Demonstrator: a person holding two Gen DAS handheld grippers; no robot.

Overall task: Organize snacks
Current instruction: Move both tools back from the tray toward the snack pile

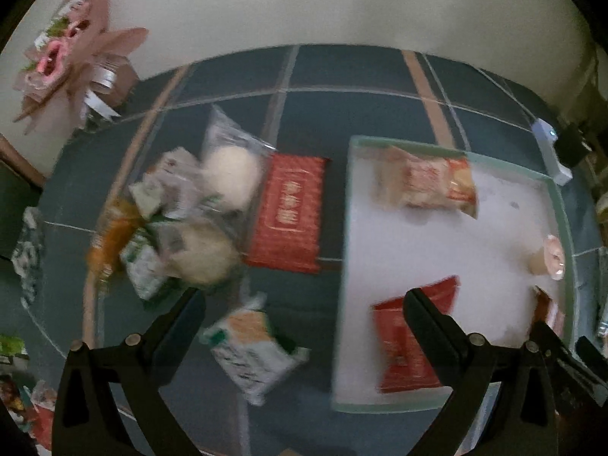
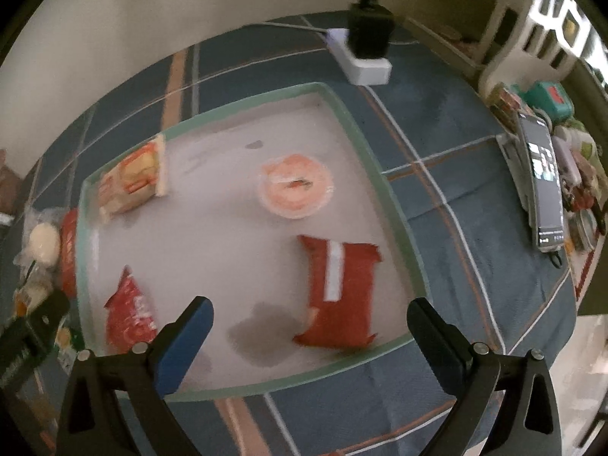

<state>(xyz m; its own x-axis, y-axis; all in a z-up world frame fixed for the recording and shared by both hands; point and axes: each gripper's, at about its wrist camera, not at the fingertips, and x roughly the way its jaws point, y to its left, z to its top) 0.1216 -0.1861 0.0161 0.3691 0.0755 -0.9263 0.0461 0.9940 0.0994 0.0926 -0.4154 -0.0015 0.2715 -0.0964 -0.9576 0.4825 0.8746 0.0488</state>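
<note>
Sorting is judged partly done: a pile of snacks (image 1: 178, 220) is left on the tabletop (image 1: 380, 76) towards its left edge, beside the tray (image 2: 364, 152), where four packets are already laid. Both the left hand-held gripper (image 1: 304, 304) and right hand-held gripper (image 2: 309, 311) are held wide and empty. Next, a loose green-and-white packet (image 1: 254, 349) would be grasped. Labels are blurred beyond reading.

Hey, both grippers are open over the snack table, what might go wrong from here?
1. The green-and-white packet lies alone below the left gripper, but the heaped pile close beside it could get snagged.
2. The dark stain in the tray may be wet; the red packet beside it could get smeared.
</note>
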